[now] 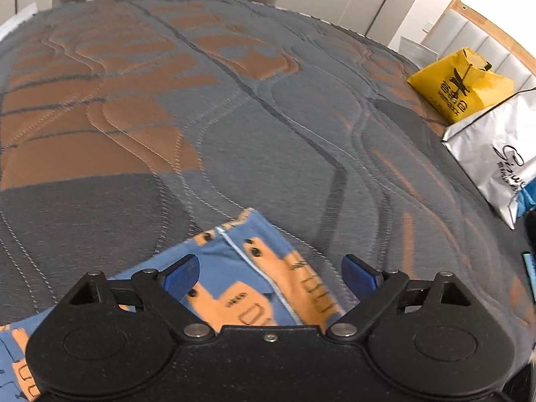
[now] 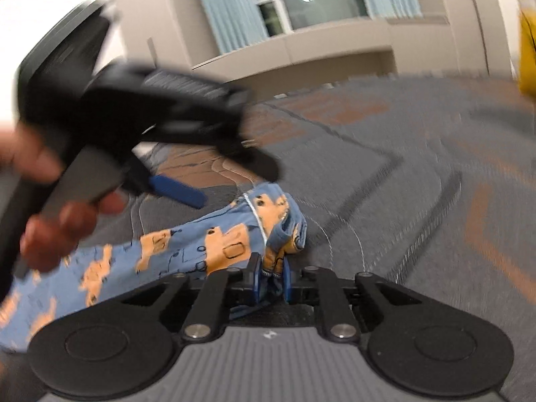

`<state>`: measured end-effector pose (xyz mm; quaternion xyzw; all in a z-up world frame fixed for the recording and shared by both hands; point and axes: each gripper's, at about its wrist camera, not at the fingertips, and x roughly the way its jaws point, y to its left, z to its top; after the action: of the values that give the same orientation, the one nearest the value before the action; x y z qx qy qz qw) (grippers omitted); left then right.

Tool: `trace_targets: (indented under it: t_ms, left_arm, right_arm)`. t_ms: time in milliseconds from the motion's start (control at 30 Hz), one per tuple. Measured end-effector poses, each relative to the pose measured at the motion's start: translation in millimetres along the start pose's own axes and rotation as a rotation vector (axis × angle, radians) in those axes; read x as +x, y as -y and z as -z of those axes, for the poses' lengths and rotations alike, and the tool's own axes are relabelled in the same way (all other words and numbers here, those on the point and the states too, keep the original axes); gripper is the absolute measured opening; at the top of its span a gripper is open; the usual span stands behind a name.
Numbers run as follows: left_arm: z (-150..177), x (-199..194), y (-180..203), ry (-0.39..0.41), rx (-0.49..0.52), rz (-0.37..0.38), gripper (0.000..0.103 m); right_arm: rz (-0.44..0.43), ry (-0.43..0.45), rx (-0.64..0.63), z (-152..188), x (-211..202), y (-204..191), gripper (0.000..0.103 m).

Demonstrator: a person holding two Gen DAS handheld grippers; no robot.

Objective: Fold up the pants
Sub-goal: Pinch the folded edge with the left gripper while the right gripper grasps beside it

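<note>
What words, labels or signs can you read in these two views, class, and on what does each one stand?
"Gi...": black script on the white bag, cut off by the frame edge; the small print beneath is too blurred to read.
Black characters and a logo on the yellow bag: too small and tilted to read.
Printed marks on the pants: cartoon pattern only, no legible words.
Right wrist view: no readable text; motion blur throughout.
</note>
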<state>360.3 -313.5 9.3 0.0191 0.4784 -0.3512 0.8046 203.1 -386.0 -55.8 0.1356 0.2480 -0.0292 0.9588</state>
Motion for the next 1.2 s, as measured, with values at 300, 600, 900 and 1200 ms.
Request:
trace_targets:
  t_ms: [300, 600, 900, 1200]
  left_arm:
    - [-10.8, 3.2, 1.3, -0.081, 0.034, -0.038, 0.086]
    - [2.9, -5.5, -7.3, -0.063, 0.028, -0.064, 0.027]
    - [19.8, -37.2, -20.8, 0.051, -0.047, -0.033, 0.011]
    - [68.2, -123.2, -53.1, 0.176, -0.08, -0.07, 0.011]
  right_arm:
    - [0.154, 0.099, -0.578, 28.2, -1.6, -87.4, 0.014]
    - [0.174, 0.119, -0.677, 37.3, -1.2, -103.8, 0.014]
    - [0.186, 0.197, -0.669, 40.8, -16.6, -102.4, 0.013]
    - [0.047, 0.241, -0.647, 43.2, -49.0, -146.1, 0.013]
